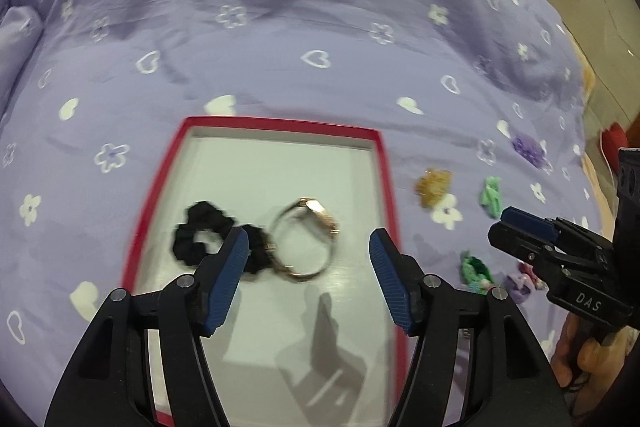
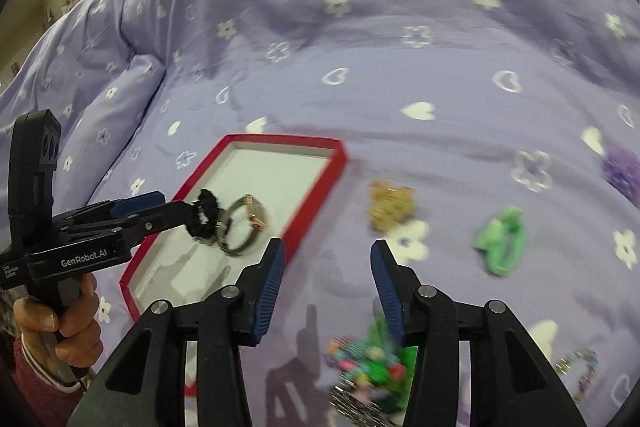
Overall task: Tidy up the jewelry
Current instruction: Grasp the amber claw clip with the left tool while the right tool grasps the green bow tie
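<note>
Left tongs (image 1: 308, 267) open above red tray (image 1: 390, 187); one scrunchie (image 1: 200, 231); one watch (image 1: 308, 239).

A bed (image 2: 400, 39) in lilac flowered cover carries a red-rimmed tray (image 2: 316, 197) left of the right claw (image 2: 328, 287), a gold clip (image 2: 390, 205) and green scrunchie (image 2: 502, 243) ahead.

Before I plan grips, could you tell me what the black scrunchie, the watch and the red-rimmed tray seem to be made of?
Black scrunchie: soft gathered fabric, matte, with a ruffled outline.
Watch: probably metal, with glints on the rose-gold case; the greyish band's material is unclear through the blur.
Red-rimmed tray: likely cardboard, judging by its thin straight walls and flat, matte white floor.
</note>
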### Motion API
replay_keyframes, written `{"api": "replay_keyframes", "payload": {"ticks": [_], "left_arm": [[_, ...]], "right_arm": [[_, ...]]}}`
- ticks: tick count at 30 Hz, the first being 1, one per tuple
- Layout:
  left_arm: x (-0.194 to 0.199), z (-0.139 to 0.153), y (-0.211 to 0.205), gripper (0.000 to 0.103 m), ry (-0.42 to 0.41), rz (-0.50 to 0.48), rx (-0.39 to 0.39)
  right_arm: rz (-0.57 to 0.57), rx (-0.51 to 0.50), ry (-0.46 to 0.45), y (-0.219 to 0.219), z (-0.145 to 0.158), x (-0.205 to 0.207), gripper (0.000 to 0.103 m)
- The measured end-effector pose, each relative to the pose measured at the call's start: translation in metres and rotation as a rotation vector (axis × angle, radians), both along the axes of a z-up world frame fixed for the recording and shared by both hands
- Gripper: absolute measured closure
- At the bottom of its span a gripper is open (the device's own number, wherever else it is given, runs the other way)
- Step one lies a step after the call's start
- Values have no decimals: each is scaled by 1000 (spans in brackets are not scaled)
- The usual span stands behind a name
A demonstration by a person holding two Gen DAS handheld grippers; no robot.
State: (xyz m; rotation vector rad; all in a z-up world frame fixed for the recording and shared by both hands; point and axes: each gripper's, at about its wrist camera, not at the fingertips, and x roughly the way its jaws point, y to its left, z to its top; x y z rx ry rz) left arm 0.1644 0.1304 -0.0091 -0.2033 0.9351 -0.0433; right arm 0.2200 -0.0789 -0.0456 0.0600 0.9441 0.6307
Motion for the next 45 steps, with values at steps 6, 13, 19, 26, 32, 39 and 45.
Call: {"api": "replay_keyframes", "payload": {"ticks": [6, 13, 19, 26, 32, 39, 45], "left_arm": [[1, 5, -32, 40, -8, -61, 15], [6, 9, -61, 35, -16, -115, 48], [17, 7, -82, 33, -19, -174, 66], [47, -6, -109, 31, 4, -260, 93], [76, -25, -126, 31, 38, -300, 139], [103, -48, -139, 31, 87, -329, 220], [112, -60, -138, 72, 138, -347, 168]], "right_arm": [[-69, 10, 6, -38, -2, -3, 55], [-130, 10, 5, -71, -5, -4, 55], [-163, -2, 11, -89, -12, 4, 55], [-189, -25, 31, -98, -28, 24, 55], [-184, -57, 54, -94, -45, 44, 55], [-181, -83, 79, -88, -63, 59, 61], [-189, -86, 72, -87, -66, 60, 97]]}}
